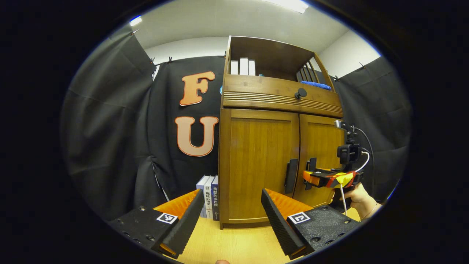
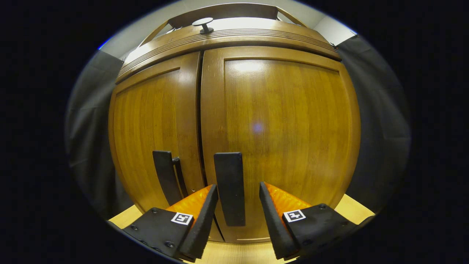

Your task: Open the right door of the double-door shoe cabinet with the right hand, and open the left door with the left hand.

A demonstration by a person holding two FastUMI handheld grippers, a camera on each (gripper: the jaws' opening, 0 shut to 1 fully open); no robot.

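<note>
Left gripper view looks at the cabinet from a little way back and to its left side. It stands on a pale wooden bench, both doors closed. The left door carries a dark upright handle near the centre seam, and the right door has its own handle just beside it. Above the doors sits a drawer with a round dark knob, and above that an open shelf holding white boxes and a blue cloth. A few books stand on the bench against the cabinet's left side. The left gripper is well short of the cabinet, its fingers spread wide with nothing between them. Farther off on the right, the right gripper is held by a hand and reaches the right door's handle; from here I cannot tell whether it touches.

Right gripper view faces the doors from close up. The right door fills most of the middle, the left door beside it, both shut against the seam. The right door's handle stands upright between the spread fingers of the right gripper, with a gap showing on each side, so nothing is pinched. The left door's handle is just to the left, outside the fingers. The drawer knob shows at the top, and a strip of bench lies under the cabinet.
</note>
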